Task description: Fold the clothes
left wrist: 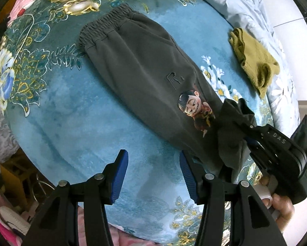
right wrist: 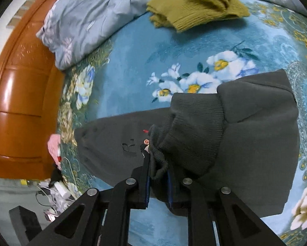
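Dark grey sweatpants with an elastic waistband, an embossed "R" and a cartoon print lie flat on the blue floral blanket. My left gripper is open and empty, hovering over the blanket just beside the pants' near edge. My right gripper is shut on the ribbed cuff of the pant leg and holds it lifted and folded back over the pants. The right gripper also shows in the left wrist view, at the lower right, with the cuff bunched in it.
A folded olive-green knit garment lies at the blanket's far side, also in the right wrist view. A pale blue duvet is bunched beside it. A wooden headboard and a pink item lie left. Cables and clutter sit on the floor.
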A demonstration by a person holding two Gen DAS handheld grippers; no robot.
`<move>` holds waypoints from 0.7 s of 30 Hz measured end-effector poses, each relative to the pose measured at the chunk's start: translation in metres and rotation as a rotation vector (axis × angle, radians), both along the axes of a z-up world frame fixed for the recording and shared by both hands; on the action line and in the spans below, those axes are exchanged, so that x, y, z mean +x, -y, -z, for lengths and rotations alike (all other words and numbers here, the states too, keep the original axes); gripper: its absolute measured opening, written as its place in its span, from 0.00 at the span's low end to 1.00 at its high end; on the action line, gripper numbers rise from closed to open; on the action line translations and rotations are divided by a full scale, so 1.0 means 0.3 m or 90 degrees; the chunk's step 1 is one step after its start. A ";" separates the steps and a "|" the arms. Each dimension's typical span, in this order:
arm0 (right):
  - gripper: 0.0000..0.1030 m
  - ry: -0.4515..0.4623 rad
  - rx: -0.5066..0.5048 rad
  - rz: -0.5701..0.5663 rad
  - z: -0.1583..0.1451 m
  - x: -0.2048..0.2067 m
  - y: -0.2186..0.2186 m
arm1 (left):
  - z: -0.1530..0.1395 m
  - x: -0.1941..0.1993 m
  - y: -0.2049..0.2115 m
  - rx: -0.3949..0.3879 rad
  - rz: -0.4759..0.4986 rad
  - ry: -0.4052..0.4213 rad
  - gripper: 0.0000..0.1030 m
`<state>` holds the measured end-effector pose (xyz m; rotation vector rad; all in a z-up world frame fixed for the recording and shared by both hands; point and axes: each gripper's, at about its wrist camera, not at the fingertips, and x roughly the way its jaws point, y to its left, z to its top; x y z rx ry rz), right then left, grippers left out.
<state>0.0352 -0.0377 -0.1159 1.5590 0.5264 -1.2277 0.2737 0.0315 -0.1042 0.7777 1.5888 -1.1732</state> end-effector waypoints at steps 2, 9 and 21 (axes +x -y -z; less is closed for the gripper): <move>0.23 0.004 -0.007 -0.015 -0.018 0.016 0.007 | 0.003 0.010 0.000 -0.001 -0.008 -0.004 0.54; 0.42 0.049 -0.088 -0.046 -0.136 -0.042 -0.008 | 0.037 -0.007 0.035 0.008 -0.017 -0.029 0.54; 0.43 -0.071 0.017 0.196 -0.064 -0.517 -0.354 | 0.118 -0.319 0.276 -0.018 0.042 -0.210 0.58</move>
